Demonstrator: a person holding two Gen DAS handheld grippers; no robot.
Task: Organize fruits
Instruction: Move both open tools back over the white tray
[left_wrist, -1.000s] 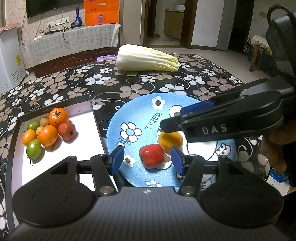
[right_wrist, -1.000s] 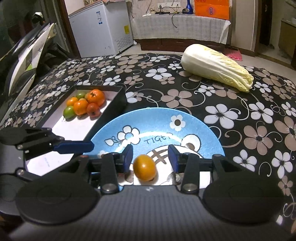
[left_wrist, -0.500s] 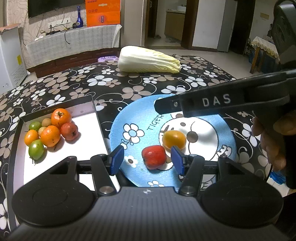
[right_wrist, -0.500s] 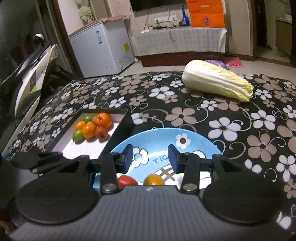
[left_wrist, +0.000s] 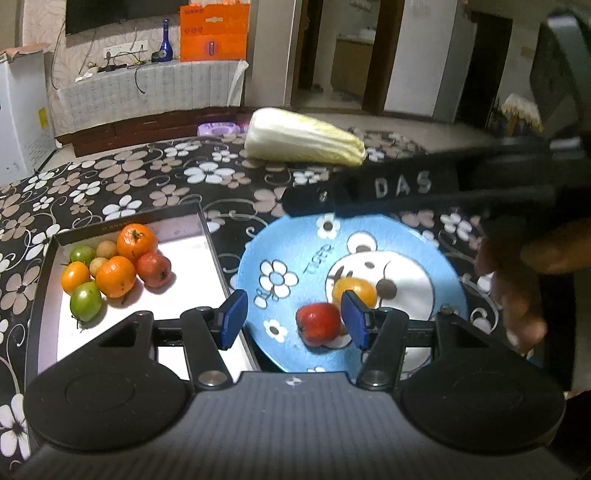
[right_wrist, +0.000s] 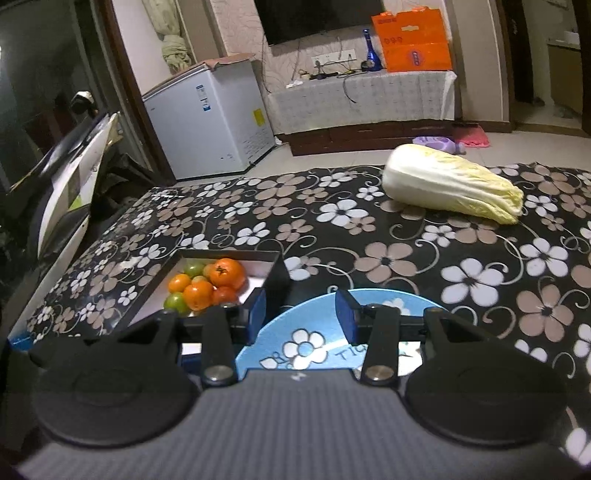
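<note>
Lifting away, the right gripper (right_wrist: 300, 314) has risen off the plate (left_wrist: 291, 251), jaws apart and empty. The left gripper (left_wrist: 291, 319) stays wide open around the red fruit (left_wrist: 318, 324), orange fruit (left_wrist: 354, 291) just behind.

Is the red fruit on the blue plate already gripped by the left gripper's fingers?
No, the round red fruit lies on the blue cartoon plate between the open left gripper fingers, touching neither pad.
</note>
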